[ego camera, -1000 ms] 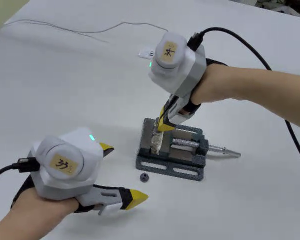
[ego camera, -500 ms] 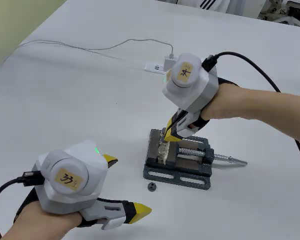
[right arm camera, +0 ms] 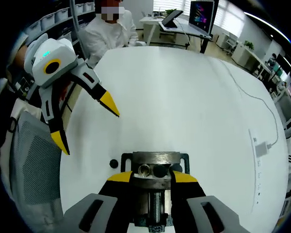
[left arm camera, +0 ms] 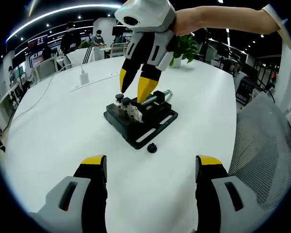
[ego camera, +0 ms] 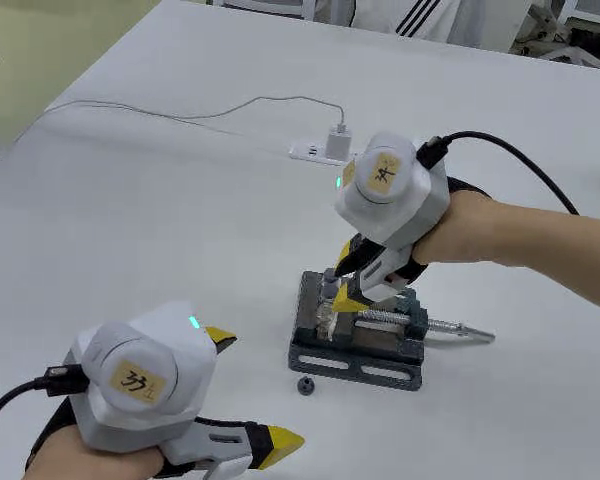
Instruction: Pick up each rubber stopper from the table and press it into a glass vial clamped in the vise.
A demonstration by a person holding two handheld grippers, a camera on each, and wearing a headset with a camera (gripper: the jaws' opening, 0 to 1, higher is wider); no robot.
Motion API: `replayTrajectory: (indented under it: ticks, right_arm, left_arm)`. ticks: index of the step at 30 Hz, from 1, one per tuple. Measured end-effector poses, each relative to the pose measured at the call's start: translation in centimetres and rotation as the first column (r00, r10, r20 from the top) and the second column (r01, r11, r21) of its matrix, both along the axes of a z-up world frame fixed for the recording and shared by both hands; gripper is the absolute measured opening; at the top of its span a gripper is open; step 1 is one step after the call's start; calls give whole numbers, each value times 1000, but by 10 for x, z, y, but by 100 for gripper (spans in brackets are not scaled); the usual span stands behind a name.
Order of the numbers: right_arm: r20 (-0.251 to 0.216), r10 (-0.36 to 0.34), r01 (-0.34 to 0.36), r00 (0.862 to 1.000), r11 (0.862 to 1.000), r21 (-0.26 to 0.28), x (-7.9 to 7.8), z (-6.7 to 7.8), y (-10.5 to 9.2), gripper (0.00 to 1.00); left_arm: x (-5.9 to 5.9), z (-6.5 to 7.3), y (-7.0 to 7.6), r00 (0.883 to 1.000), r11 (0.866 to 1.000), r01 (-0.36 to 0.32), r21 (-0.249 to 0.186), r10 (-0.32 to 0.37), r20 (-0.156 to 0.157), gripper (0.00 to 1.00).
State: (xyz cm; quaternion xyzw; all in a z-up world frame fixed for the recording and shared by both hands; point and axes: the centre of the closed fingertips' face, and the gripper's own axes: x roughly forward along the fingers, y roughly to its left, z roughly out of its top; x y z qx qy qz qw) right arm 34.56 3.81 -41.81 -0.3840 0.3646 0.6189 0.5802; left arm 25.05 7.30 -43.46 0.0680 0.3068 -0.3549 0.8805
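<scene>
A small black vise (ego camera: 356,347) stands on the white table (ego camera: 160,230), with glass vials (ego camera: 326,318) clamped in it. In the right gripper view one vial (right arm camera: 144,170) looks clear at the mouth and its neighbour carries a dark stopper (right arm camera: 160,171). My right gripper (ego camera: 346,284) hovers just above the vials, open by a narrow gap with nothing between its tips. A loose rubber stopper (ego camera: 306,385) lies on the table in front of the vise. My left gripper (ego camera: 250,390) is held low at the near left, wide open and empty, pointing at the vise (left arm camera: 138,116) and loose stopper (left arm camera: 152,147).
A white power strip with a charger (ego camera: 325,150) and its thin cable (ego camera: 160,112) lie at the far side of the table. A grey mesh chair (left arm camera: 266,145) stands beside the table. A person in white (right arm camera: 109,34) sits at the table's far end.
My right gripper has lifted a little off the vial tops, leaving a dark stopper in one vial. The left gripper has stayed put. The head camera has shifted.
</scene>
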Motion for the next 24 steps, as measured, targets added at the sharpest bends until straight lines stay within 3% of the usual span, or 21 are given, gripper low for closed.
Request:
replayTrajectory:
  ticks: [9, 17, 20, 24]
  right_arm:
    - [-42, -106, 111, 993, 987, 115, -12, 2, -10, 61]
    - [-35, -174, 177, 984, 972, 157, -19, 3, -24, 81]
    - [-27, -213, 214, 977, 958, 191, -21, 5, -28, 91]
    - [-38, -237, 239, 971, 948, 208, -29, 5, -36, 96]
  left_arm:
    - [0, -1, 0, 1000, 1000, 10, 7, -10, -3, 73]
    - [-1, -2, 2, 1000, 1000, 21, 19, -21, -6, 72]
    - [0, -2, 3, 1000, 999, 27, 25, -27, -4, 72]
    - [1, -1, 3, 999, 999, 33, 31, -33, -5, 72]
